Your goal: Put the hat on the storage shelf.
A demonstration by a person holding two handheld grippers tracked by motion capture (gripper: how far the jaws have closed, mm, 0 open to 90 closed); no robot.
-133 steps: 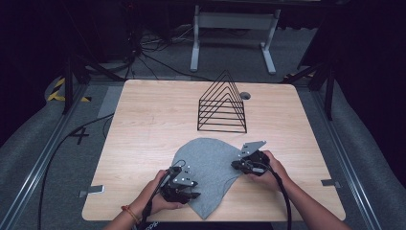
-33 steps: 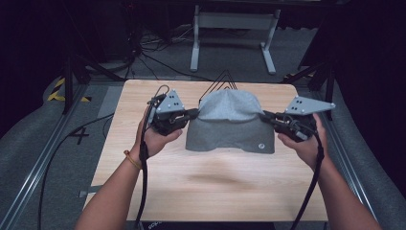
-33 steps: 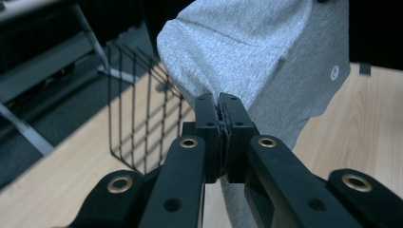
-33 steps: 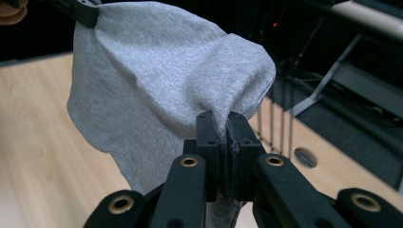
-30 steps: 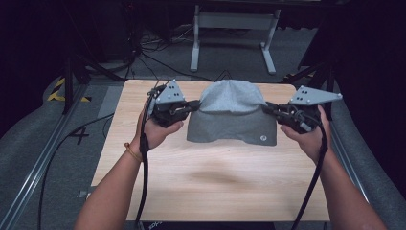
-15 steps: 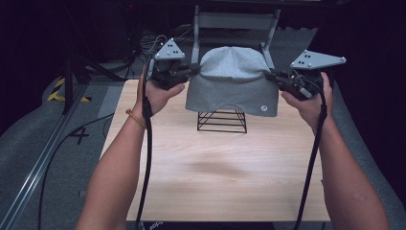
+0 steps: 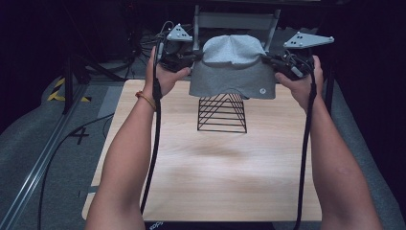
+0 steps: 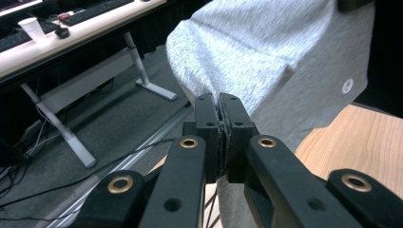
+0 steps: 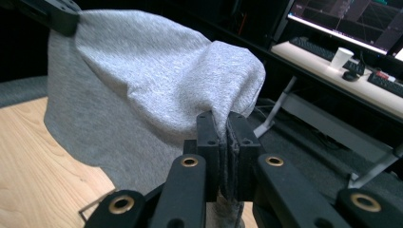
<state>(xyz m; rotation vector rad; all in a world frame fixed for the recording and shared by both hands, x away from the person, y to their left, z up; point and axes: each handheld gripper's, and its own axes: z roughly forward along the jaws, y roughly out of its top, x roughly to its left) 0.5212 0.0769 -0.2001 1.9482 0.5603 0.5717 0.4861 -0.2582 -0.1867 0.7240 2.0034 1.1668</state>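
A grey cloth (image 7: 233,67) with a small white round logo hangs stretched in the air between both grippers, above the far part of the table. My left gripper (image 7: 190,58) is shut on its left edge, my right gripper (image 7: 269,60) is shut on its right edge. Under the cloth stands a black wire triangular rack (image 7: 221,113), its top hidden behind the hem. In the left gripper view the jaws pinch the grey cloth (image 8: 266,52) at my left gripper (image 8: 219,102). In the right gripper view my right gripper (image 9: 225,121) clamps the grey cloth (image 9: 142,80).
The wooden table (image 7: 215,177) spreads out below the arms. A metal desk frame (image 7: 234,20) stands beyond the table's far edge. Cables (image 7: 155,134) trail from both grippers. A desk with a paper cup (image 9: 342,58) and keyboards stands farther off.
Both grippers picked the cloth up off the table, carried it away from the person and raised it. It now hangs above the wire rack, slightly farther than half a second ago.
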